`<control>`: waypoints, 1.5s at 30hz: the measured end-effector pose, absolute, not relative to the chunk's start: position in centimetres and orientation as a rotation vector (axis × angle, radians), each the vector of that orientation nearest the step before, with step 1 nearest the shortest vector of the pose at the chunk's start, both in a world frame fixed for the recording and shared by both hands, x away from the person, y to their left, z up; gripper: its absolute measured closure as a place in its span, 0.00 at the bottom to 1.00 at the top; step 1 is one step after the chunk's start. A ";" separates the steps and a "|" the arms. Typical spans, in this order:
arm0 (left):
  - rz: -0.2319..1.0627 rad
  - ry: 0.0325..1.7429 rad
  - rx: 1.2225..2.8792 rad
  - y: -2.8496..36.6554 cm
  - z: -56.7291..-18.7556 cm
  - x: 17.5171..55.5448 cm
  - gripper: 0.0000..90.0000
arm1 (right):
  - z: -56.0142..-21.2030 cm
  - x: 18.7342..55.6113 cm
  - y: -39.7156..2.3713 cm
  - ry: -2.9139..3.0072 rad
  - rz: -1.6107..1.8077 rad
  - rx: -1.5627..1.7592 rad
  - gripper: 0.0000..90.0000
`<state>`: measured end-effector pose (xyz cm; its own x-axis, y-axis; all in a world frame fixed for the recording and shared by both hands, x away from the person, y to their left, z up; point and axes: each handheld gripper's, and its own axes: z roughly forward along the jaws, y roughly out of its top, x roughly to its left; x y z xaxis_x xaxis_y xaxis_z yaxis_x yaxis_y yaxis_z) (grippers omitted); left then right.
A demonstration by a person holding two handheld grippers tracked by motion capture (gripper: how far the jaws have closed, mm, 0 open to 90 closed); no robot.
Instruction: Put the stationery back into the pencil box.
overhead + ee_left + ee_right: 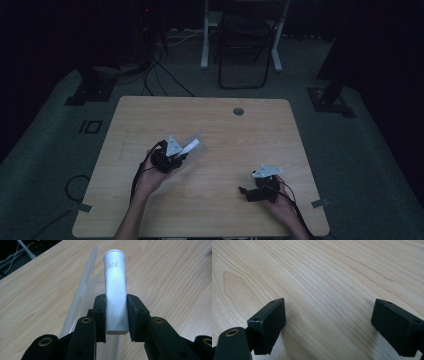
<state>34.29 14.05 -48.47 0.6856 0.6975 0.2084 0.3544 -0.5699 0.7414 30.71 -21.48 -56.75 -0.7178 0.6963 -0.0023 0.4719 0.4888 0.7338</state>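
Observation:
A white plastic tube with a flared open end and small print on its side is clamped between the black jaws of my left gripper, which is shut on it. The tube points up and to the right of my left gripper in the high view, above the table's left middle. Under the tube lies a clear plastic rack, a long translucent strip on the wood. My right gripper is open, its jaws wide apart over bare wood. It rests low at the table's right front.
The light wooden table has a round cable hole near its far edge. Beyond it stand a dark chair and white desk legs. Cables run across the grey floor at the left.

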 end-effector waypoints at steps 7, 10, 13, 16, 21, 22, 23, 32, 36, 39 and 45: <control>0.652 0.816 2.212 14.2 -48.8 34.6 0.79 | -56.7 30.7 -21.5 2.439 1.064 0.987 0.14; 0.656 0.819 2.215 14.3 -48.8 34.7 0.79 | -56.7 30.7 -21.5 2.439 1.064 0.987 0.14; 0.660 0.820 2.221 14.3 -49.0 34.8 0.79 | -56.7 30.7 -21.5 2.439 1.064 0.989 0.14; 0.664 0.828 2.223 14.3 -49.1 35.0 0.79 | -56.7 30.7 -21.5 2.439 1.064 0.988 0.14; 0.670 0.834 2.231 14.5 -49.4 35.2 0.79 | -56.7 30.7 -21.5 2.439 1.064 0.988 0.14; 0.671 0.834 2.234 14.5 -49.5 35.3 0.79 | -56.7 30.7 -21.5 2.439 1.064 0.988 0.14; 0.671 0.835 2.237 14.5 -49.5 35.3 0.79 | -56.7 30.7 -21.5 2.439 1.064 0.988 0.14; 0.680 0.843 2.249 14.3 -50.0 35.7 0.79 | -56.7 30.7 -21.5 2.439 1.064 0.988 0.14; 0.675 0.850 2.250 14.3 -50.2 36.0 0.79 | -56.7 30.7 -21.5 2.439 1.063 0.988 0.14; 0.667 0.855 2.254 14.3 -50.5 36.1 0.79 | -56.7 30.7 -21.5 2.439 1.063 0.987 0.14; 0.663 0.855 2.263 14.2 -51.0 36.5 0.79 | -56.7 30.7 -21.5 2.439 1.063 0.987 0.14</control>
